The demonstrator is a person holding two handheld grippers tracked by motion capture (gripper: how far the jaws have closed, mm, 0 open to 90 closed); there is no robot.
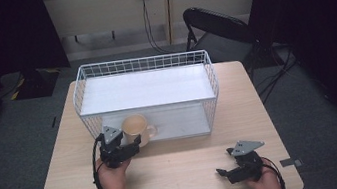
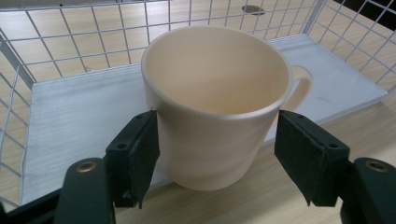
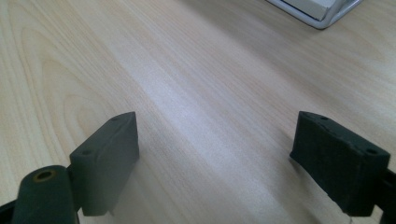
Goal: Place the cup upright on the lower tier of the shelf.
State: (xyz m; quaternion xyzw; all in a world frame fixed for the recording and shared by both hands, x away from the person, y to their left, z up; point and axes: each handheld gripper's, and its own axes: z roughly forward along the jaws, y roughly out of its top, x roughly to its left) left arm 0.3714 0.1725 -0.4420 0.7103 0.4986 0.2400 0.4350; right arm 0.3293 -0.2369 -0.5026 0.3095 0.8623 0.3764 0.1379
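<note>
A cream mug [image 1: 136,126] stands upright at the open front of a white wire basket [image 1: 142,64], its handle pointing right. In the left gripper view the mug [image 2: 217,93] rests across the front edge of the basket's white bottom board [image 2: 70,116]. My left gripper [image 2: 217,149] straddles the mug low on its wall. The left pad lies against the wall, and a thin gap shows at the right pad [image 2: 303,149]. In the high view the left gripper [image 1: 130,141] sits just in front of the mug. My right gripper [image 1: 226,171] rests open near the table's front right, with only bare wood between its jaws [image 3: 215,154].
The wire basket takes up the far half of the wooden table [image 1: 193,171] and has a white upper shelf [image 1: 145,89]. A black chair [image 1: 217,29] stands behind the table's far right corner. A corner of the white board [image 3: 322,9] shows in the right gripper view.
</note>
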